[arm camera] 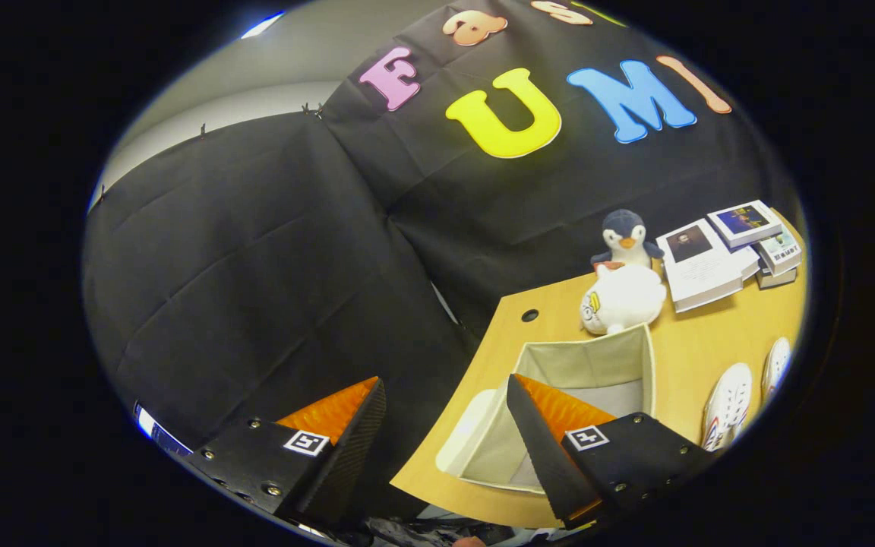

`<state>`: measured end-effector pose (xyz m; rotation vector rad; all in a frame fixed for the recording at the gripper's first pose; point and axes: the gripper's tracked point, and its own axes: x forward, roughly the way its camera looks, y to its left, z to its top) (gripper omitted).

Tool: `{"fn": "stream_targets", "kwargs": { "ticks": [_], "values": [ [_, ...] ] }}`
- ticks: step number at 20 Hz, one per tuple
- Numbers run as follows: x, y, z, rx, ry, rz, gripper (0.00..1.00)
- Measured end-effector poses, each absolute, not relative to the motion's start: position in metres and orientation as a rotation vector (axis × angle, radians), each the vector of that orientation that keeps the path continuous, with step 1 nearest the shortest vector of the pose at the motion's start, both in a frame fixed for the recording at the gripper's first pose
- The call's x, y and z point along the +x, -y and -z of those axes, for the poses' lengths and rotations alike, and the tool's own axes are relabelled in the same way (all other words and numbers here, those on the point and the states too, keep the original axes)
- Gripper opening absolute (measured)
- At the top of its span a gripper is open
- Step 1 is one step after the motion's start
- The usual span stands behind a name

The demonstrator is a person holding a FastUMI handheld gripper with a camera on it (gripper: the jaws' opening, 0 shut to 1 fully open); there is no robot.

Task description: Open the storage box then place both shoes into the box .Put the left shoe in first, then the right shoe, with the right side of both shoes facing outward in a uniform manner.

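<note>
While storage box [597, 365] sits open near table [711, 342] corner, gripper [445, 403] fingers spread, empty; both white shoes [730, 403] at table's right edge, unpacked.

Black creased cloth [255, 251] hangs as the booth's wall beyond the claw [445, 395], with pale wall [255, 99] above it. A wooden bench [703, 334] with a round cable hole [529, 314] lies ahead.
</note>
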<state>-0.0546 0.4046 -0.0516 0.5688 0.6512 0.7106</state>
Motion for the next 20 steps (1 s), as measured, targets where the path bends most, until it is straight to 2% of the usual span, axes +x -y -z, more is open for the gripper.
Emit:
{"fn": "stream_targets", "kwargs": {
  "ticks": [20],
  "values": [
    [-0.019,-0.200,0.153,0.373,-0.716,-0.416,0.97]
  ]
}}
